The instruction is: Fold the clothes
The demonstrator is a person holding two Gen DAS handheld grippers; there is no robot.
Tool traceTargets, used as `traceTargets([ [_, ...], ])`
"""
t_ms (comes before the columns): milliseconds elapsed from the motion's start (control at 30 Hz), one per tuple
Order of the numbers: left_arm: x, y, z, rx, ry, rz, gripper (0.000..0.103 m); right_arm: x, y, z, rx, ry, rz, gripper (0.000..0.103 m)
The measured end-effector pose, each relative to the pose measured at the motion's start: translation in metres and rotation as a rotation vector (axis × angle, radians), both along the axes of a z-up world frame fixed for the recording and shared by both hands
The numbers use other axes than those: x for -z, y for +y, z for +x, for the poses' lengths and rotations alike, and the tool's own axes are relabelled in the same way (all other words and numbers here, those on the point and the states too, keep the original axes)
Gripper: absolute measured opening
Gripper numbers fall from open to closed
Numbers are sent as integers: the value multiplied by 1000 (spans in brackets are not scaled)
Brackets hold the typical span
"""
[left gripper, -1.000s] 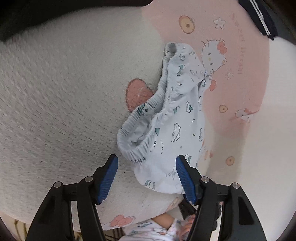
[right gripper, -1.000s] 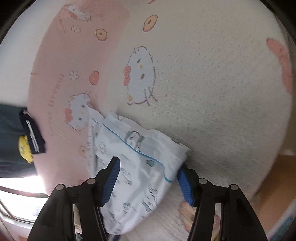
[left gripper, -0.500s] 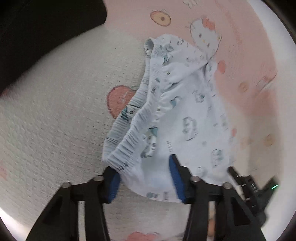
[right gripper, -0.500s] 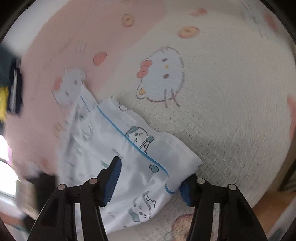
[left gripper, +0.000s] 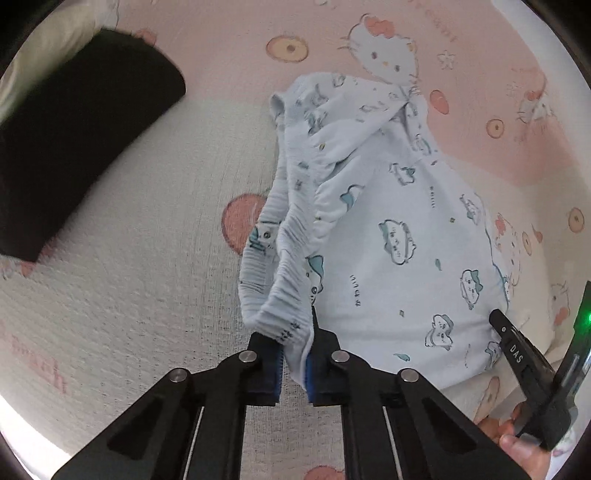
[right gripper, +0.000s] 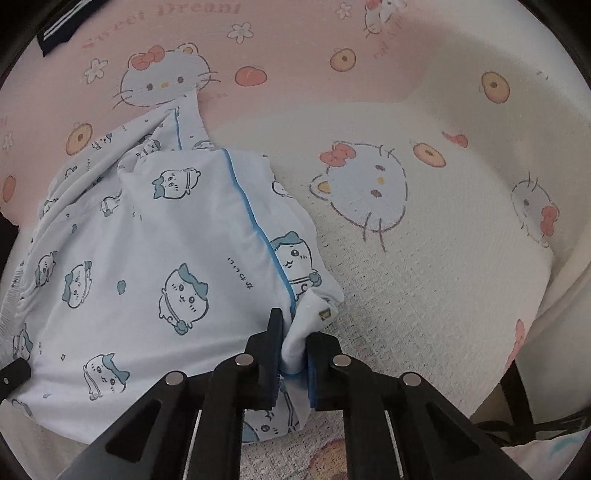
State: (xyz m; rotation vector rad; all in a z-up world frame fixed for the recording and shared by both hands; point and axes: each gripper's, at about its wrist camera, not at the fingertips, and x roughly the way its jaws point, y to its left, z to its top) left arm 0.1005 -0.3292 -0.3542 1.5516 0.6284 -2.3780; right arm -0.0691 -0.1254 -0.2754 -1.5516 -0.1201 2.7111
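A pair of pale blue printed shorts (left gripper: 399,236) lies crumpled on a pink and cream cartoon-cat blanket (left gripper: 122,295), straddling the line where the pink band meets the cream knit. The left gripper (left gripper: 294,363) has its blue pads pressed together on the gathered elastic waistband (left gripper: 280,295) at the near corner of the garment, the fabric bunched between them. The right gripper (right gripper: 291,363) pinches a hem corner of the shorts at the opposite side, just beside the bright blue piping (right gripper: 258,229) that runs down the leg; a small yellow tag (right gripper: 325,314) shows on the folded edge there. In the left wrist view the other tool's black body and a green light appear at the lower right edge, with fingertips (left gripper: 517,441) of the person's hand below it. A black cloth (left gripper: 74,140) lies on the blanket toward its far left edge, well apart from the shorts. A dark striped garment (right gripper: 61,31) peeks in at the far left corner in the right wrist view.
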Motion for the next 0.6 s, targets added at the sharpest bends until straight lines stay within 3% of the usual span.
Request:
traceTargets([
  [200,-7,-3,15,16,0,-16,7,-3,26,5,94,-52,-177,8],
  [600,-13,0,41,107,-31,-67,7,-13,51,32,149,-104,-290,8],
])
